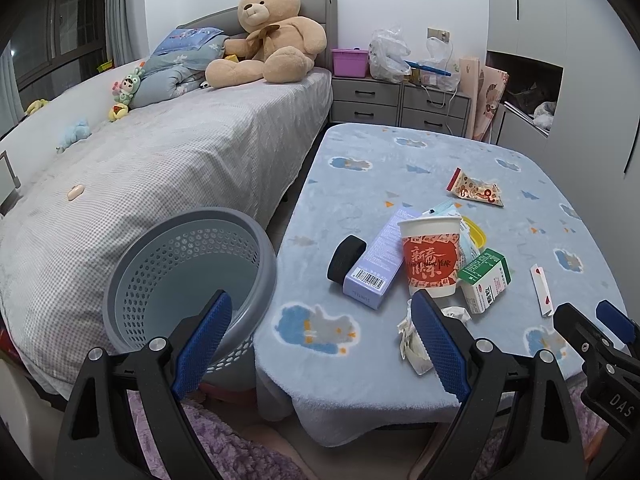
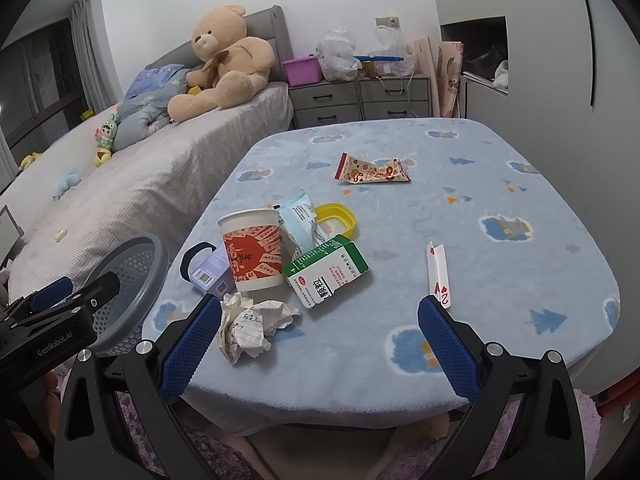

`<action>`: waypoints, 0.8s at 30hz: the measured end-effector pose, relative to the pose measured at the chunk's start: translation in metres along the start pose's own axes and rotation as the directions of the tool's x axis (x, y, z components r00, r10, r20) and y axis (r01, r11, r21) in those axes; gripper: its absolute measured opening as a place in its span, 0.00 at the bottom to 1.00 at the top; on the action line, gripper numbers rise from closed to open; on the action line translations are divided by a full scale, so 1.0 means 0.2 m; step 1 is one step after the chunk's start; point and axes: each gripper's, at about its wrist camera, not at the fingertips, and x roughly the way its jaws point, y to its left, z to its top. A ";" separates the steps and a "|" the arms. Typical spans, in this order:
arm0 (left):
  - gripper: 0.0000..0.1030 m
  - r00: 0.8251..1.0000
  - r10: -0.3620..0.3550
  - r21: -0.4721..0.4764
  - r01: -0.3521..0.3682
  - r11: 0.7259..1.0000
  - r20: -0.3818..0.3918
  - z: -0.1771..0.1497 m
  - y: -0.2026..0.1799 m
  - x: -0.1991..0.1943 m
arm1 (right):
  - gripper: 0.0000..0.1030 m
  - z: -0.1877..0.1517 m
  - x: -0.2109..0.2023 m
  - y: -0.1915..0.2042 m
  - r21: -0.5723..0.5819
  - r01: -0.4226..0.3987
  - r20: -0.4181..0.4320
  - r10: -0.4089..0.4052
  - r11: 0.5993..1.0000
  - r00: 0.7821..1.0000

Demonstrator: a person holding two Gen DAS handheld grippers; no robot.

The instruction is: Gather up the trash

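A teddy bear (image 1: 272, 32) sits against the headboard (image 1: 320, 12) on the bed (image 1: 160, 168), beside a folded quilt (image 1: 176, 72). Small plush toys (image 1: 126, 88) lie along the wall. A pink box (image 1: 350, 62) tops the grey drawers (image 1: 400, 102)

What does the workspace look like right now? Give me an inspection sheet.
Surface: table under blue fleece cover.
Job's things: paper cup, green-white carton, crumpled paper, snack wrapper, purple box, playing card, yellow lid; grey basket beside table, nothing seen inside.
Clutter: black roll.
Grippers: left gripper and right gripper open, empty.
Cables: white cable on drawers.
Surroundings: bed, teddy bear.
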 end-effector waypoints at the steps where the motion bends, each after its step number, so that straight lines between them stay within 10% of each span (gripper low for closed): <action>1: 0.84 1.000 0.000 0.000 0.000 1.000 -0.001 0.00 0.00 0.00 | 0.94 0.00 0.00 0.00 0.000 0.000 0.002 0.000 1.000 1.000; 24: 0.84 1.000 0.001 0.000 -0.001 1.000 0.002 0.00 -0.01 -0.02 | 0.94 -0.01 -0.01 0.00 -0.001 -0.001 0.001 0.001 1.000 1.000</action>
